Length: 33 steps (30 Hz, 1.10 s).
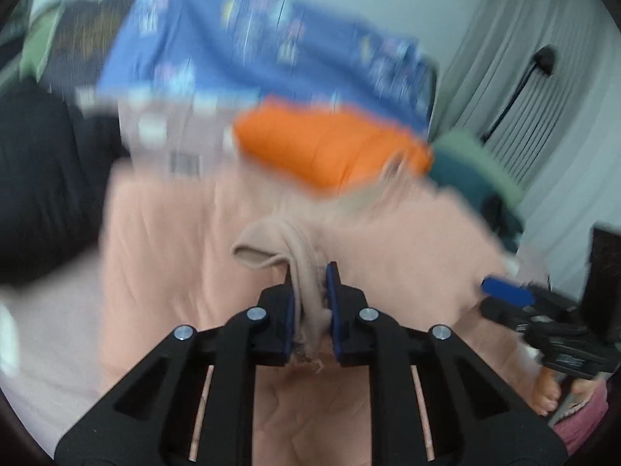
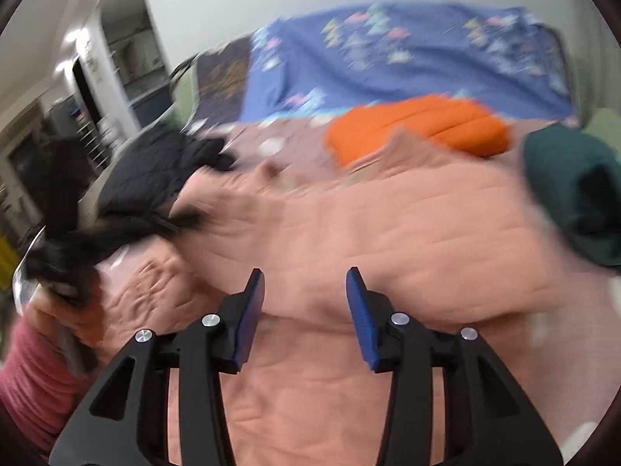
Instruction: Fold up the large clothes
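A large salmon-pink quilted garment lies spread on the bed and also fills the left wrist view. My left gripper is shut on a bunched beige cuff or edge of this garment and holds it above the spread cloth. My right gripper is open and empty, just above a folded edge of the pink garment. The right gripper also shows at the right edge of the left wrist view. Both views are blurred by motion.
An orange folded item lies behind the pink garment, with a blue patterned sheet beyond it. A dark green garment lies at right, black clothes at left. Grey curtains hang at right.
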Tool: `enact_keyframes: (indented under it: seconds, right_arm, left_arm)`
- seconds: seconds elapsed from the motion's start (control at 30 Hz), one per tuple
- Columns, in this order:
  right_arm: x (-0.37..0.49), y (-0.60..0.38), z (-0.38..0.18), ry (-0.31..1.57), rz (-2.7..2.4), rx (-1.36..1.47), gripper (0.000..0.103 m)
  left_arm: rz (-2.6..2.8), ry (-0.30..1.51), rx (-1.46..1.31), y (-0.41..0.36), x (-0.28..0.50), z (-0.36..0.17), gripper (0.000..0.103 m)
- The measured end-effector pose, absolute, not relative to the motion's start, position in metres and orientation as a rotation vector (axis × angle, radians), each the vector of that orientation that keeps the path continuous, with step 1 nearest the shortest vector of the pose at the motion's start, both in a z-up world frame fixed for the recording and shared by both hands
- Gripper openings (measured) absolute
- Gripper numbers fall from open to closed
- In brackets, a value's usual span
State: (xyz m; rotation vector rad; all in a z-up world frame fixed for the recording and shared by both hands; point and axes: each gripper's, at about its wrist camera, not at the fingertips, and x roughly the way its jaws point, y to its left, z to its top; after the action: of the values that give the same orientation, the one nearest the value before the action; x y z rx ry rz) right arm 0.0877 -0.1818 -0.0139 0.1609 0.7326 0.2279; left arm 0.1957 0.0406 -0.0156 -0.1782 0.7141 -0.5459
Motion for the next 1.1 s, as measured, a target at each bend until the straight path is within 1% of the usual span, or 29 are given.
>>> enact_keyframes:
  seconds: [0.07,0.1,0.13,0.17,0.23,0.27,0.33,0.37,0.43,0.5,0.57,0.6,0.67,0.7,0.77,0.8,0.83,0.87,0.9,0.97,1.1]
  right_arm:
    - [0.082,-0.207,-0.008,0.694,0.151,0.18,0.052]
    - [0.082,-0.218,-0.007,0.689,0.116,0.198,0.053]
    - [0.083,-0.228,-0.009,0.691,0.085,0.22,0.057]
    - [0.088,-0.238,-0.014,0.712,0.052,0.247,0.064]
    - [0.102,-0.25,-0.039,0.825,0.005,0.264,0.065]
    - [0.108,-0.25,-0.054,0.87,-0.02,0.259,0.065]
    - [0.118,-0.248,-0.085,0.957,-0.077,0.251,0.065]
    - [0.113,-0.247,-0.082,0.938,-0.091,0.233,0.065]
    - [0.11,-0.236,-0.07,0.908,-0.111,0.137,0.065]
    - [0.106,-0.232,-0.054,0.868,-0.132,0.101,0.065]
    - [0.105,-0.228,-0.037,0.81,-0.117,0.088,0.065]
    - [0.111,-0.22,-0.024,0.751,-0.089,0.066,0.065]
    - [0.118,-0.214,-0.029,0.743,-0.078,0.052,0.065]
    - [0.129,-0.212,-0.039,0.773,-0.079,0.049,0.065]
    - [0.144,-0.211,-0.07,0.885,-0.102,0.036,0.066]
    - [0.15,-0.211,-0.09,0.93,-0.106,0.023,0.067]
    - [0.15,-0.207,-0.106,0.902,-0.116,-0.029,0.071]
    - [0.147,-0.203,-0.108,0.864,-0.127,-0.07,0.072]
    - [0.147,-0.199,-0.103,0.862,-0.143,-0.097,0.072]
    - [0.146,-0.2,-0.094,0.871,-0.139,-0.099,0.072]
    - [0.124,-0.22,-0.075,0.862,-0.093,-0.011,0.072]
  left_arm:
    - [-0.532,0.649,-0.186,0.055,0.194,0.012,0.014]
    - [-0.51,0.625,-0.181,0.064,0.195,0.022,0.014]
    - [-0.458,0.609,-0.151,0.075,0.198,0.026,0.015]
    - [-0.41,0.608,-0.114,0.081,0.2,0.023,0.016]
    - [-0.288,0.665,-0.041,0.09,0.214,-0.008,0.036]
    - [-0.238,0.717,-0.024,0.093,0.222,-0.03,0.043]
    - [-0.179,0.864,-0.009,0.101,0.235,-0.077,0.051]
    - [-0.179,0.889,-0.036,0.107,0.234,-0.089,0.052]
    - [-0.183,0.843,-0.13,0.123,0.225,-0.086,0.058]
    - [-0.152,0.811,-0.143,0.13,0.22,-0.07,0.058]
    - [-0.172,0.725,-0.119,0.123,0.209,-0.043,0.058]
    - [-0.192,0.7,-0.111,0.118,0.203,-0.035,0.059]
    - [-0.273,0.66,-0.076,0.095,0.191,-0.021,0.065]
    - [-0.302,0.663,-0.044,0.082,0.191,-0.022,0.07]
    - [-0.287,0.71,0.089,0.046,0.195,-0.043,0.072]
    - [-0.253,0.759,0.163,0.037,0.2,-0.063,0.072]
    - [-0.229,0.8,0.213,0.03,0.204,-0.083,0.075]
    - [-0.212,0.799,0.26,0.025,0.206,-0.106,0.077]
    - [-0.21,0.767,0.267,0.022,0.201,-0.109,0.077]
    - [-0.207,0.768,0.244,0.027,0.199,-0.098,0.077]
    - [-0.223,0.77,0.223,0.038,0.183,-0.085,0.076]
